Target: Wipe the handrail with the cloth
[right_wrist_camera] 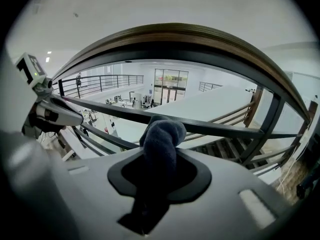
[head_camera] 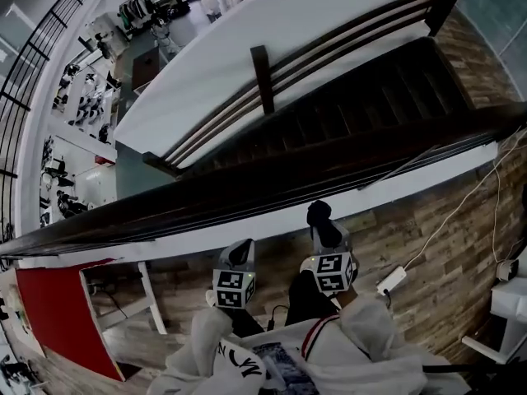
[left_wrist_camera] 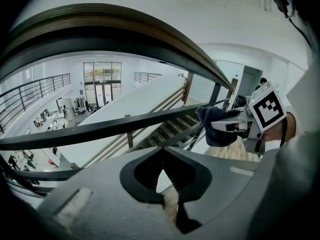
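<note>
The dark wooden handrail [head_camera: 247,192] runs from lower left to upper right, just beyond both grippers. It arches overhead in the left gripper view [left_wrist_camera: 125,24] and in the right gripper view [right_wrist_camera: 200,39]. My right gripper [head_camera: 325,235] is shut on a dark blue cloth [head_camera: 319,213], bunched above its jaws and held just below the rail. The cloth [right_wrist_camera: 162,139] fills the right gripper's jaws [right_wrist_camera: 160,156]. My left gripper [head_camera: 240,255] hangs to its left, its jaws together on nothing [left_wrist_camera: 161,170]. From the left, the right gripper [left_wrist_camera: 229,126] and cloth [left_wrist_camera: 212,126] show.
Black metal bars [right_wrist_camera: 220,129] run under the rail. Beyond it a dark staircase [head_camera: 370,97] drops to a lower floor. A white cable and power strip [head_camera: 393,280] lie on the wood floor. A red panel [head_camera: 58,311] and a white frame [head_camera: 148,299] stand at left.
</note>
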Available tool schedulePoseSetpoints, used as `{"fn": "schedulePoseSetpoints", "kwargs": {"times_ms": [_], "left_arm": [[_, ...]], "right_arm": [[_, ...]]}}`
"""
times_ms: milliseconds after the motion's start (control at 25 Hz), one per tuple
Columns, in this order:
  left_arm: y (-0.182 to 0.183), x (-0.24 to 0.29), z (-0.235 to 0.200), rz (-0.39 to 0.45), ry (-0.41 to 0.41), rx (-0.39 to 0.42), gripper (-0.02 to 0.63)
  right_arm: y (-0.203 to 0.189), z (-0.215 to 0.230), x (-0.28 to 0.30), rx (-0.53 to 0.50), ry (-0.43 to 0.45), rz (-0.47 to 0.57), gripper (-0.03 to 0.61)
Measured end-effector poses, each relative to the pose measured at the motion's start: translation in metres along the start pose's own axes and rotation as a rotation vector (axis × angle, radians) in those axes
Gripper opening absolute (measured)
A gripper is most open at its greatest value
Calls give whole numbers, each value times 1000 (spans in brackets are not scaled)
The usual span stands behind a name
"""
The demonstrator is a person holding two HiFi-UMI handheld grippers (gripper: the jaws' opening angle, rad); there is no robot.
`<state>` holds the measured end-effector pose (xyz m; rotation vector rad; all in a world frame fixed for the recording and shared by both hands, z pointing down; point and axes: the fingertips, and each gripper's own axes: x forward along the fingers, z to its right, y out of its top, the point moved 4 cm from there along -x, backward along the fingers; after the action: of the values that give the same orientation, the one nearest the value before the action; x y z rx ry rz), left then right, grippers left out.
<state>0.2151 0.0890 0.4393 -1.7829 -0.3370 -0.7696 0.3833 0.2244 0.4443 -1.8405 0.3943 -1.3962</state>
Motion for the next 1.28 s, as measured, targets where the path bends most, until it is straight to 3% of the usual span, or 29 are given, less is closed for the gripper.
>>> {"fn": "schedulePoseSetpoints", "kwargs": {"times_ms": [280,600,880,1080,1280], "left_arm": [[-58,-65,-98,15,52,-64,3],[-133,-155,-242,101,260,-215,3],[-193,-221,-364,150,364,-292,3],[-236,-255,-438,160,397,-343,3],[-256,-262,-469,177,412,-335,3]], "right_arm": [[23,-136,23,-86,89,-16,91],[49,-331,55,-305,303,-35,91],[62,-477,85,-402,376,-53,91],[66,-576,120,-413,418,-72,91],[77,-633,154,-396,462,-35,91]]}}
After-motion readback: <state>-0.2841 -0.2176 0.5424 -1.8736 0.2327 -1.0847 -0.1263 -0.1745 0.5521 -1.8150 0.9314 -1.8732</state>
